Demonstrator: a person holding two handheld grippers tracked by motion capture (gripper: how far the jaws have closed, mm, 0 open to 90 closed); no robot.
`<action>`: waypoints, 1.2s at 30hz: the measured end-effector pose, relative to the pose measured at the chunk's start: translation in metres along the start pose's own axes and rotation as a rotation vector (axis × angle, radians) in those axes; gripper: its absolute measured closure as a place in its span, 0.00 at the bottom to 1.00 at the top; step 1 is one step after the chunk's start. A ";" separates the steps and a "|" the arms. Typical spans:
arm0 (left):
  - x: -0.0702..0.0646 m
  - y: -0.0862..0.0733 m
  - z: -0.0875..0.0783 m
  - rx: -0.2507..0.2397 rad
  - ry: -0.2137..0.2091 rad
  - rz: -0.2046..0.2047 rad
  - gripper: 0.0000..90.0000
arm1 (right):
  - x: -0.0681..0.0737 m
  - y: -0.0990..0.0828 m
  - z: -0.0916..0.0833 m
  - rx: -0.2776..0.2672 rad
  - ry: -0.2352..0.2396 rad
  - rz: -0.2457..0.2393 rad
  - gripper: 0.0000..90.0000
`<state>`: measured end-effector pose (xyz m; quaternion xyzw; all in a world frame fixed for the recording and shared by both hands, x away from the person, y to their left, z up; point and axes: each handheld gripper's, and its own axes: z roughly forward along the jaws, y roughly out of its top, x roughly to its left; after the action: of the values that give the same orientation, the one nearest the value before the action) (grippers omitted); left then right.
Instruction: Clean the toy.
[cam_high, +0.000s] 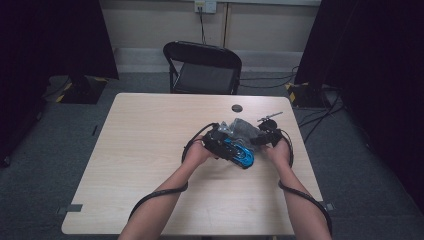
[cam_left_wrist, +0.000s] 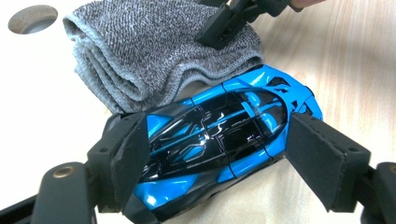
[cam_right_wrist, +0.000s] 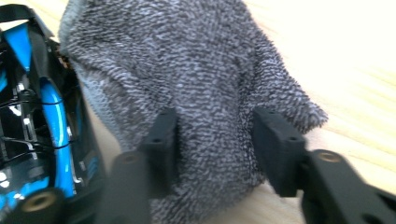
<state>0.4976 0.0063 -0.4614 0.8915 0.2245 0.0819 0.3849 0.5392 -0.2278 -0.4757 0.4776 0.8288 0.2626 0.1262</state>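
I have the glossy blue-and-black plastic toy car (cam_left_wrist: 219, 140) clamped across its body in my left gripper (cam_left_wrist: 217, 154), one pad on each flank. It sits toward the right half of the pale wooden tabletop (cam_high: 150, 150), nearer the far edge than the near one. The car looks light and rigid, but its lacquered shell is slick and the thin blue ribs over the cabin seem breakable, so I judge the solid sides the right place to hold it.

My right gripper (cam_right_wrist: 217, 144) has the folded grey terry cloth (cam_right_wrist: 196, 70) between its jaws, just behind the car and touching it. Whether the pads actually pinch the pile I cannot tell. The cloth is soft, floppy and grippy; I would take it at a bunched fold, since a single layer would sag.

No container stands on the tabletop; a round grommet hole (cam_high: 237, 108) near the far edge holds nothing that I can see.
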 end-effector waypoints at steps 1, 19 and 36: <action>0.000 0.000 0.000 -0.001 0.003 -0.004 0.25 | 0.001 0.001 0.000 0.007 0.001 -0.002 0.71; 0.005 -0.011 0.005 0.018 -0.023 -0.030 0.27 | 0.026 0.020 0.014 -0.018 0.054 -0.079 0.86; 0.003 -0.008 0.006 0.025 -0.026 -0.061 0.25 | 0.018 0.009 0.001 0.013 0.110 -0.195 0.87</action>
<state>0.4997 0.0087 -0.4710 0.8901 0.2475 0.0559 0.3786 0.5370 -0.2084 -0.4707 0.3802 0.8789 0.2694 0.1022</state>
